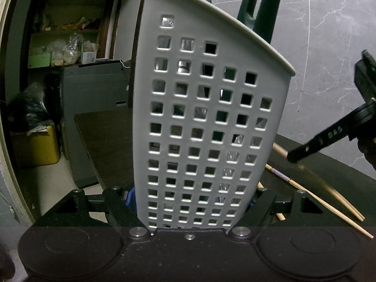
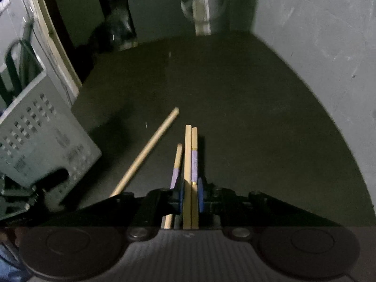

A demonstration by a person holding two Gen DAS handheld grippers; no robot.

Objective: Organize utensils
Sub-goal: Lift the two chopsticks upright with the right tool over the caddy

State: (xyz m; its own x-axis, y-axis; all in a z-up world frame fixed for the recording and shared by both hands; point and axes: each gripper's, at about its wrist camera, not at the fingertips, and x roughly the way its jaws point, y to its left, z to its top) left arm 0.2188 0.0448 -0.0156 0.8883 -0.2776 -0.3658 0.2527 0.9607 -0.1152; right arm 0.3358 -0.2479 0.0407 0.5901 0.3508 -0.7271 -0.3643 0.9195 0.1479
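My left gripper [image 1: 191,202] is shut on a white perforated utensil holder [image 1: 206,117], which leans to the right. A dark green handle [image 1: 260,2] and metal utensils stick out of its top. My right gripper [image 2: 190,195] is shut on two chopsticks [image 2: 190,164], one plain and one with a purple band, held just above the dark table [image 2: 235,94]. Another purple-banded chopstick [image 2: 176,166] and a plain one [image 2: 150,148] lie on the table to their left. The holder [image 2: 44,136] shows at the left of the right wrist view. The right gripper also shows at the right of the left wrist view [image 1: 293,157].
A grey marbled wall [image 1: 329,35] rises behind the table. Loose chopsticks [image 1: 317,195] lie on the table right of the holder. To the left, past the table edge, are shelves [image 1: 65,30], a grey cabinet [image 1: 91,89] and a yellow bin [image 1: 37,145].
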